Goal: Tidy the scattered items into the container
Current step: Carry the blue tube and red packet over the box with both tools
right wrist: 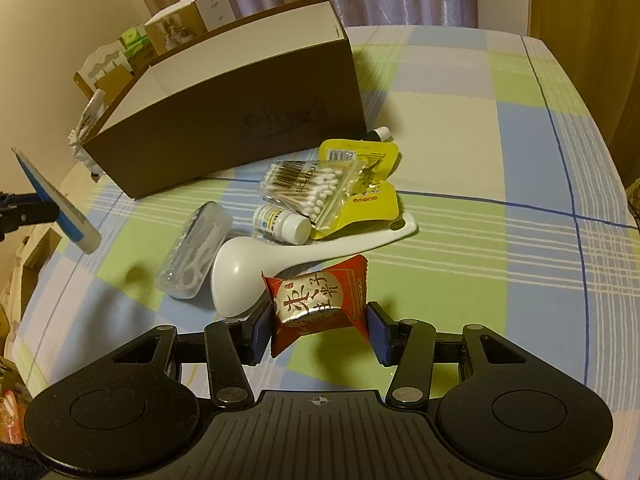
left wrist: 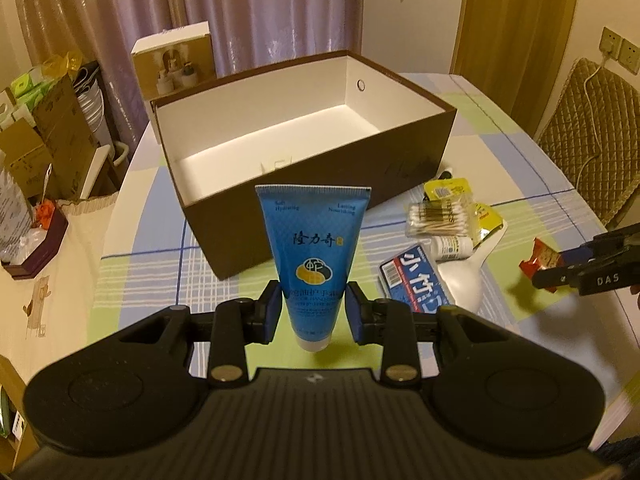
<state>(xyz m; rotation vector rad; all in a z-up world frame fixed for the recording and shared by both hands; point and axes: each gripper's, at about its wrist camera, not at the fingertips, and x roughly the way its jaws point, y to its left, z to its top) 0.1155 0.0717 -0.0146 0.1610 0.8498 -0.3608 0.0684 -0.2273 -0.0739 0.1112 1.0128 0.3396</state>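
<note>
Left gripper (left wrist: 313, 312): clenched on a blue hand-cream tube (left wrist: 313, 256), held above the table with its crimped end up and white cap down.
Right gripper (right wrist: 320, 326): clamped on a red snack packet (right wrist: 318, 304), lifted off the cloth near the pile.
Box (left wrist: 320, 196): brown outside, white inside, open-topped, just beyond the tube; what shows of its floor is bare.
Pile (right wrist: 304, 208): right of the box on the checked tablecloth (right wrist: 460, 184): a bag of cotton swabs (right wrist: 308, 186) lying over yellow sachets (right wrist: 368, 200), a small white bottle (right wrist: 282, 222) touching the swab bag, a white plastic scoop (right wrist: 280, 264) under them, a clear plastic case (right wrist: 196, 246) to its left.
Small dark tube (right wrist: 378, 134): against the box's right corner, mostly hidden.
</note>
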